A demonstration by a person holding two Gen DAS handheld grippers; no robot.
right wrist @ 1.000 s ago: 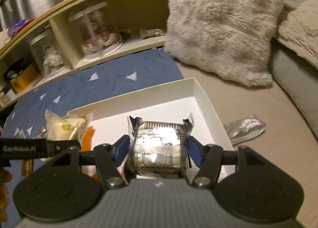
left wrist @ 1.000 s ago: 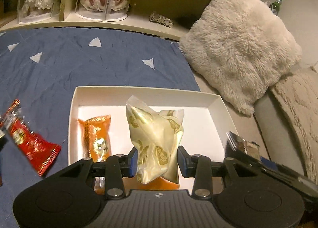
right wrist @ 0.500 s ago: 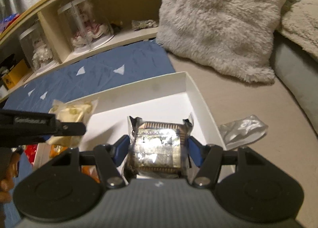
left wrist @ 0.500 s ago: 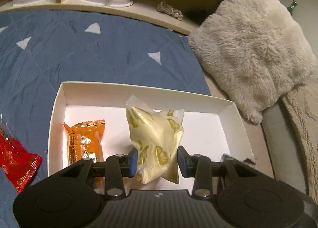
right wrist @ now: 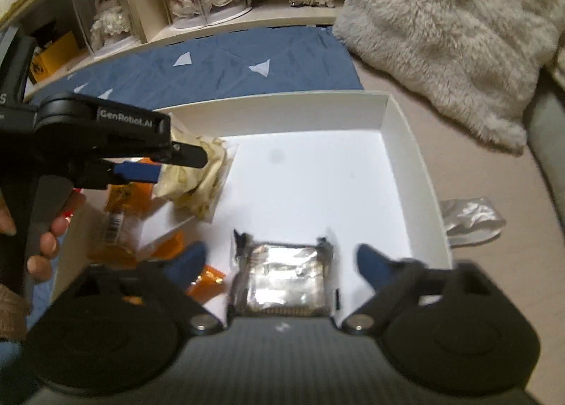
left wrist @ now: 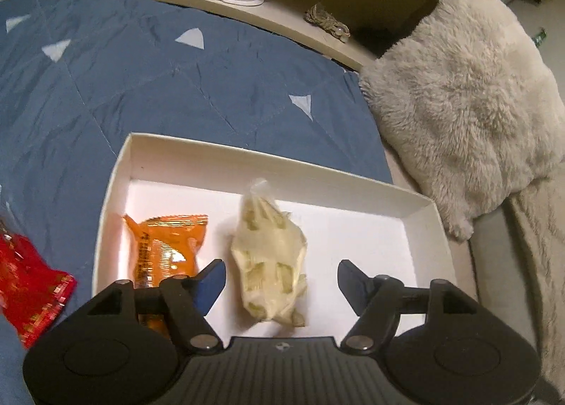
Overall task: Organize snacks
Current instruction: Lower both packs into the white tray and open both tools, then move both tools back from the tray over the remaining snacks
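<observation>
Snacks sit mostly in the white box (left wrist: 116, 171) on the bed. Your left claw (left wrist: 280, 272) is spread wide; the pale yellow packet (left wrist: 270, 256) lies between its fingers, touching neither, blurred, over the box floor. Whether it rests on the floor I cannot tell. Orange packet (left wrist: 166, 246) lies flat in the box at 9 o'clock of the yellow one, partly under your left finger. Red packet (left wrist: 31, 285) is outside the box on the blue quilt (left wrist: 141, 69), at 9 o'clock of the box.

Your right claw (right wrist: 279, 263) is also spread apart; the silvery dark-edged packet (right wrist: 282, 277) sits between its fingers, clear of both, at the box's near edge. A crumpled silver wrapper (right wrist: 473, 216) lies outside the box at 3 o'clock on the beige sheet. In the right wrist view your left hand (right wrist: 42, 239) grips the other tool's handle.

Fluffy cushion (left wrist: 466, 104) at 2 o'clock of the box, well apart.
</observation>
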